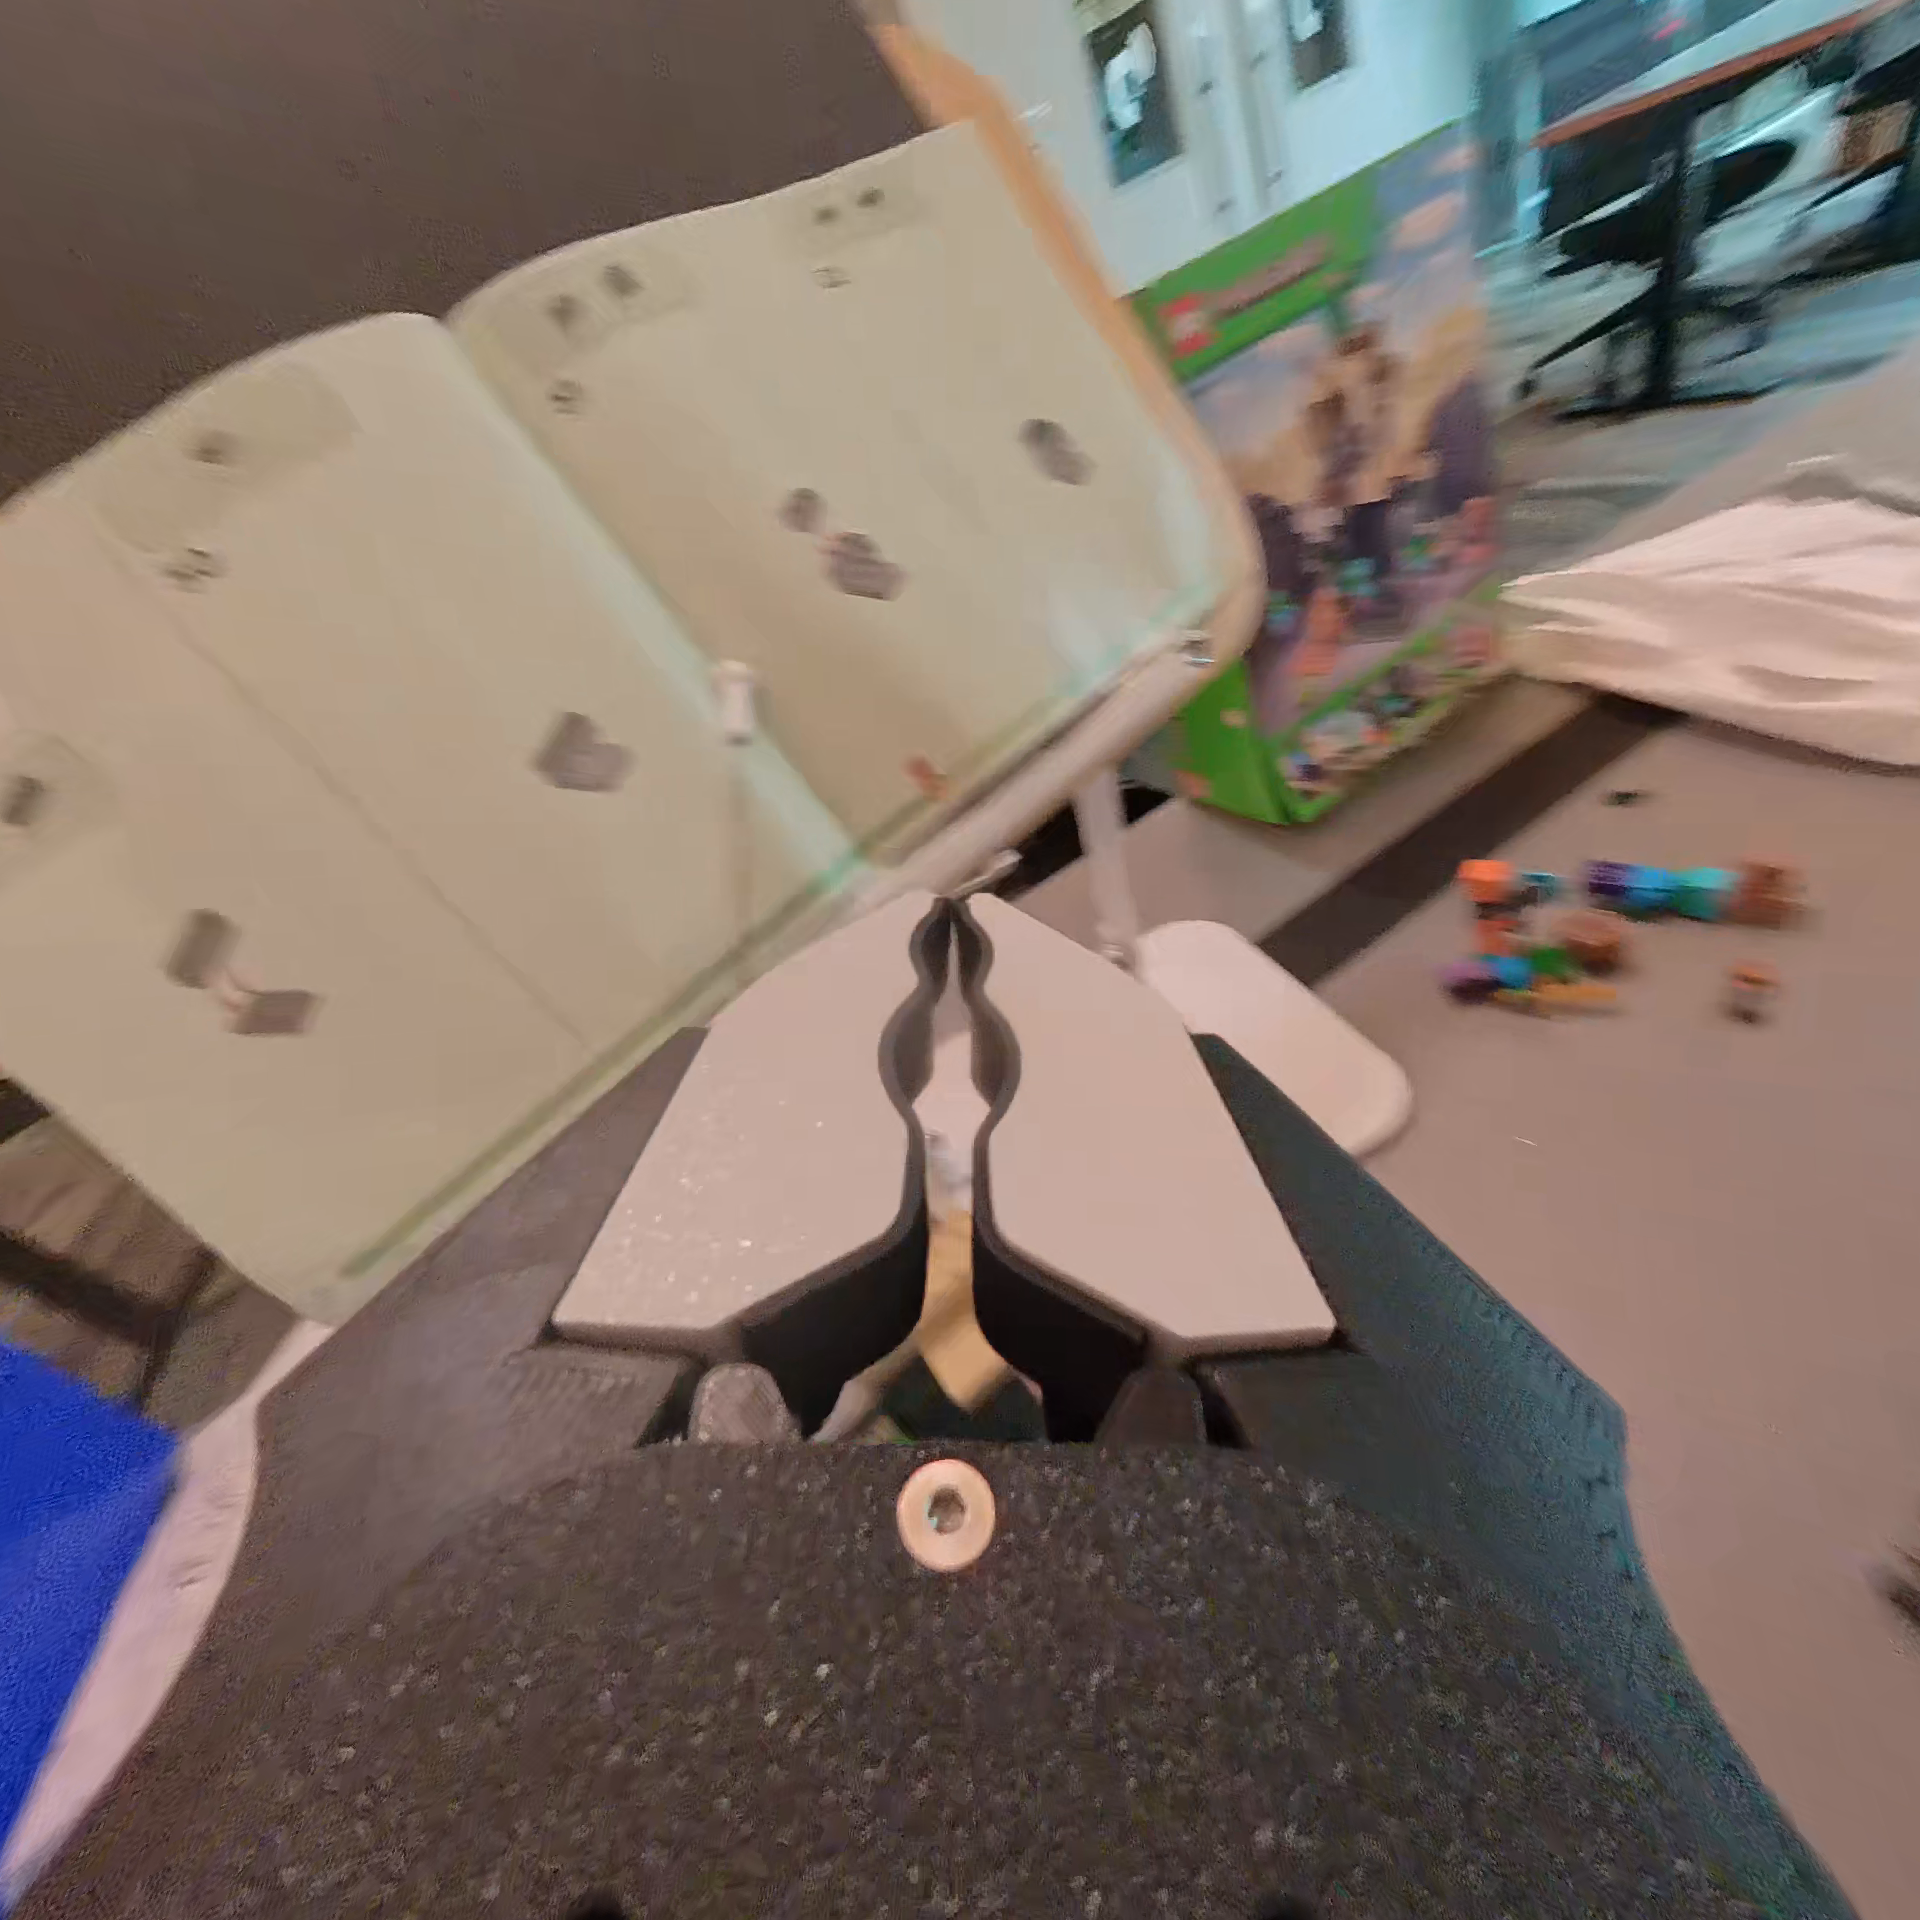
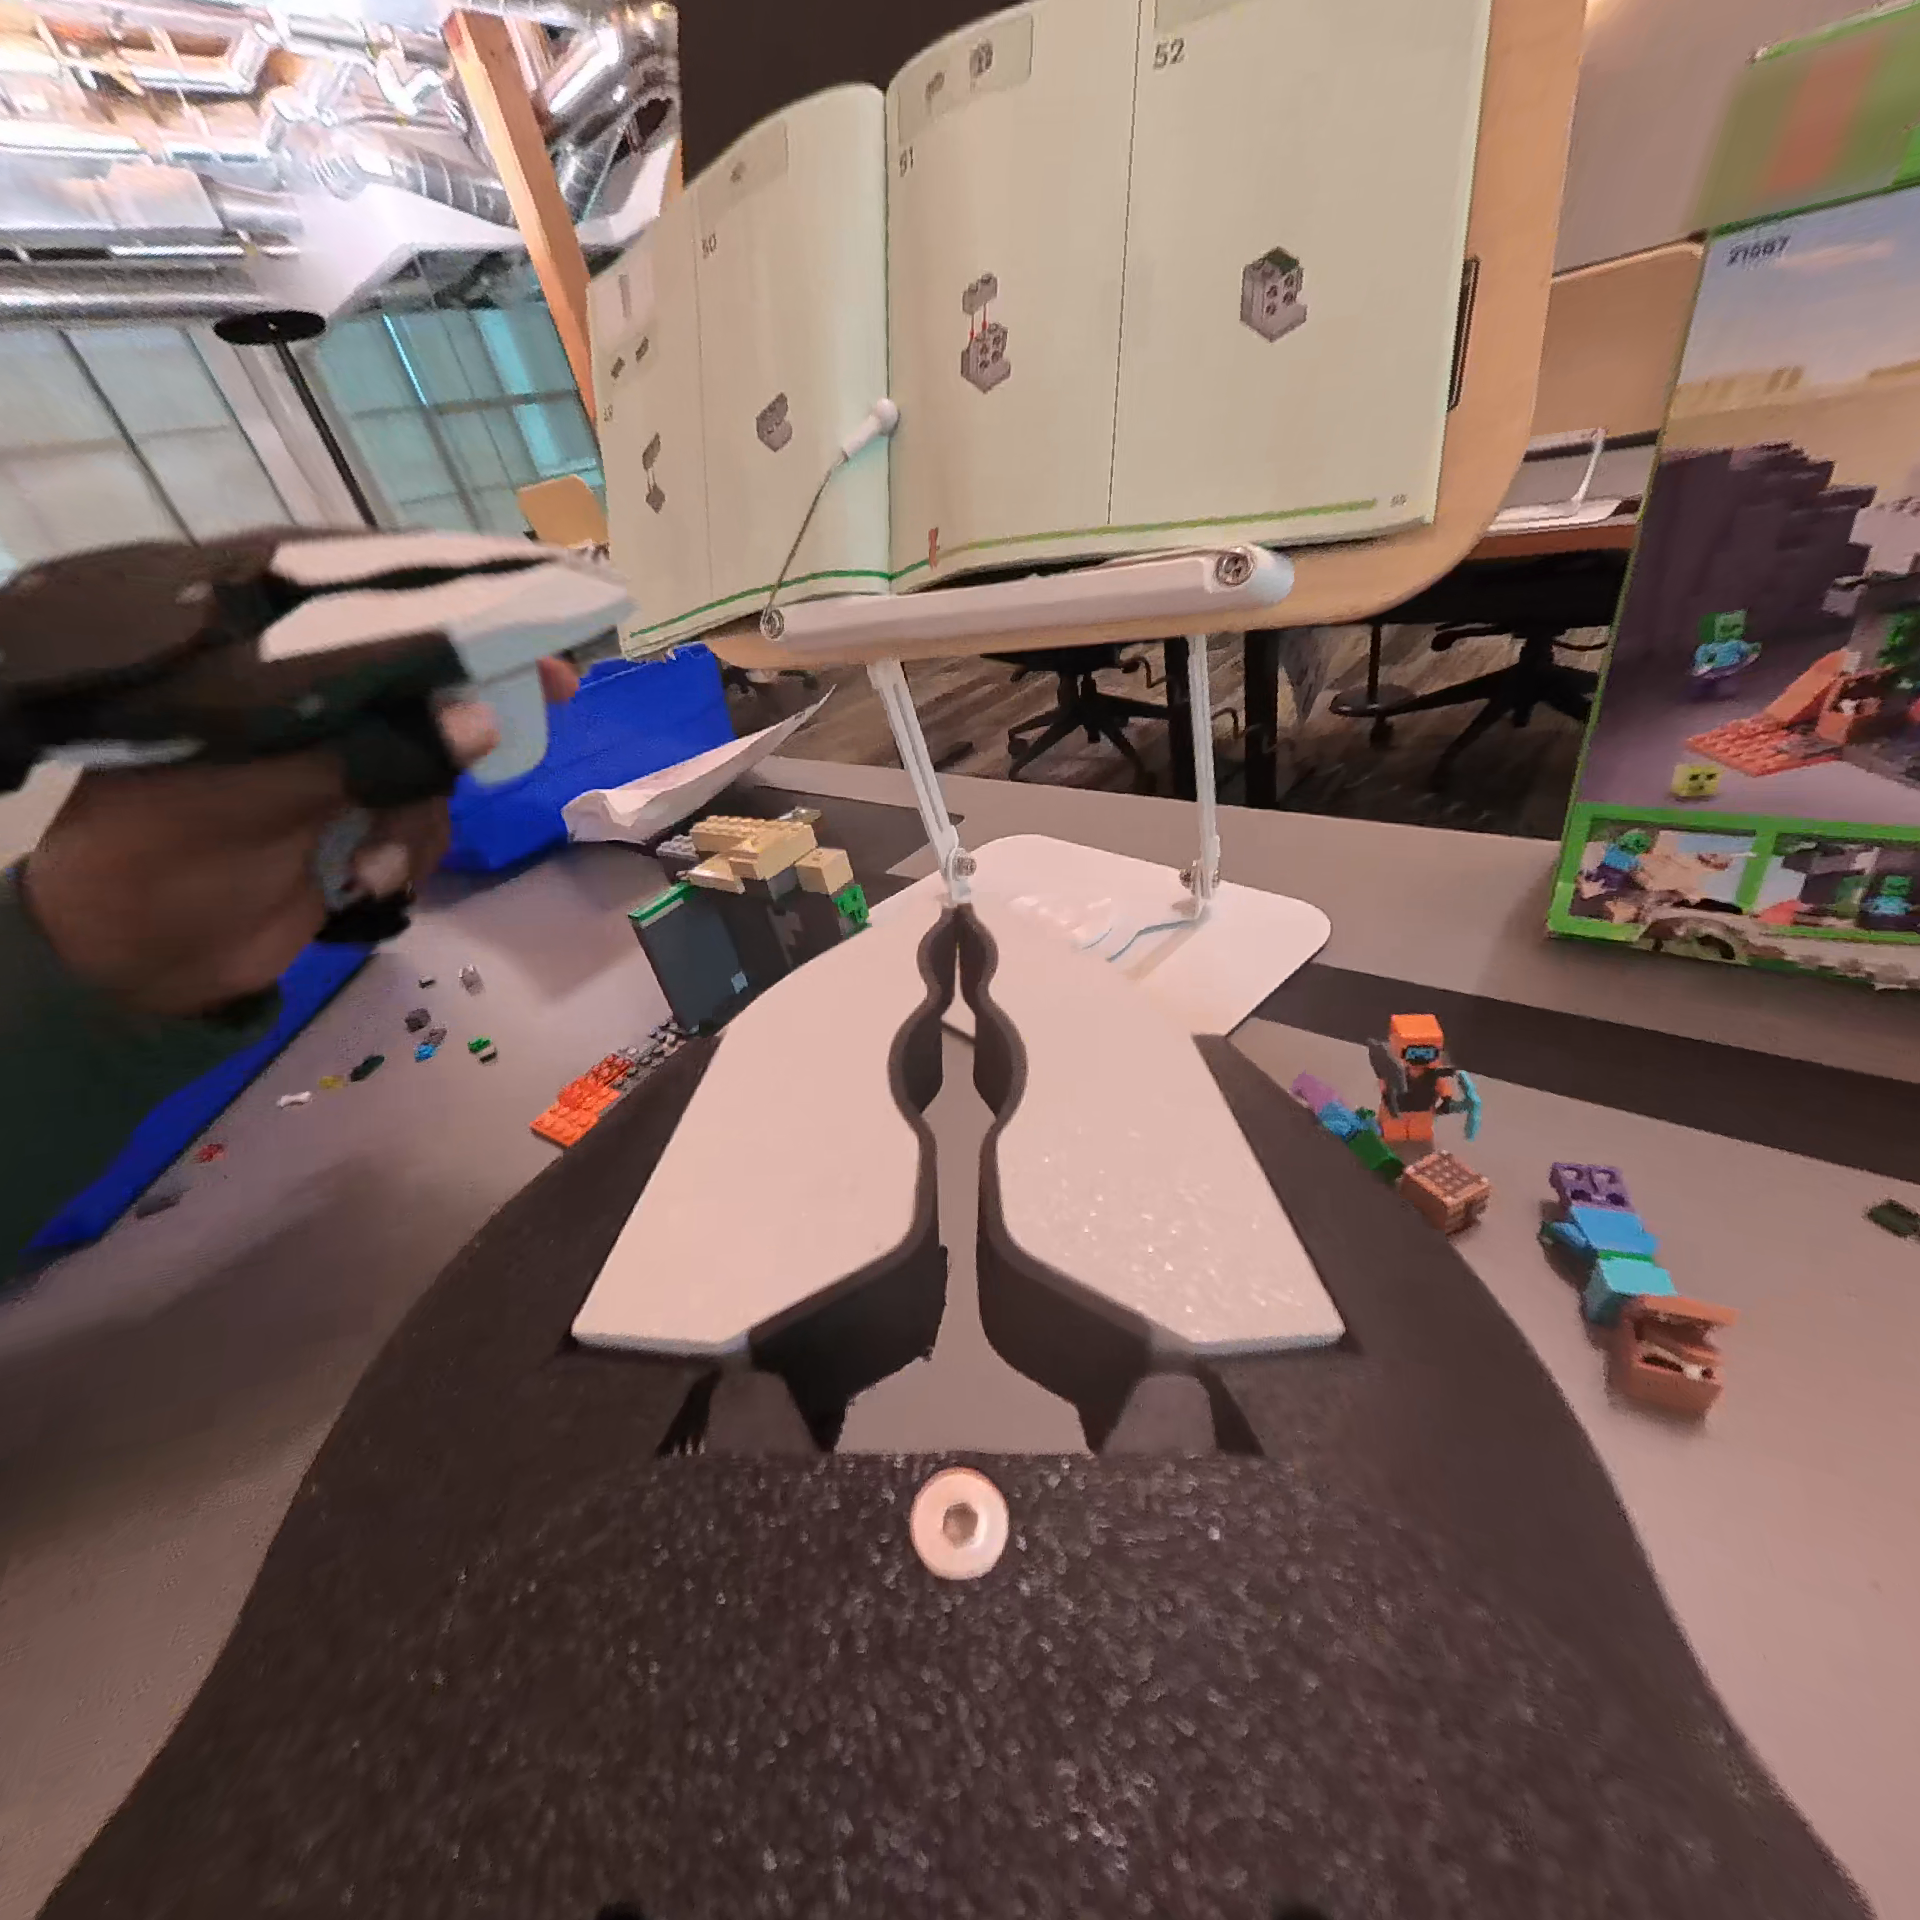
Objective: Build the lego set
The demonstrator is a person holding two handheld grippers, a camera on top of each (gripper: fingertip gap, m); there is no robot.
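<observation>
In the left wrist view my left gripper (image 1: 951, 914) is shut, its tips meeting with nothing between them, just below the ledge of the open instruction booklet (image 1: 623, 520) on its white stand. This view is blurred. In the right wrist view my right gripper (image 2: 956, 920) is also shut with nothing between its tips, above the stand's white base (image 2: 1195, 935). The partly built dark grey and tan lego model (image 2: 727, 925) stands on the table left of the base. The left gripper (image 2: 592, 597), held in a hand, hovers high at the left, near the booklet's (image 2: 1143, 312) left edge.
The green set box (image 2: 1787, 623) stands at the right and shows in the left wrist view too (image 1: 1351, 499). An orange minifigure (image 2: 1413, 1081) and other small builds (image 2: 1600, 1247) lie to the right. Loose pieces (image 2: 436, 1039) and an orange plate (image 2: 582, 1101) lie at the left by a blue bin (image 2: 623, 727).
</observation>
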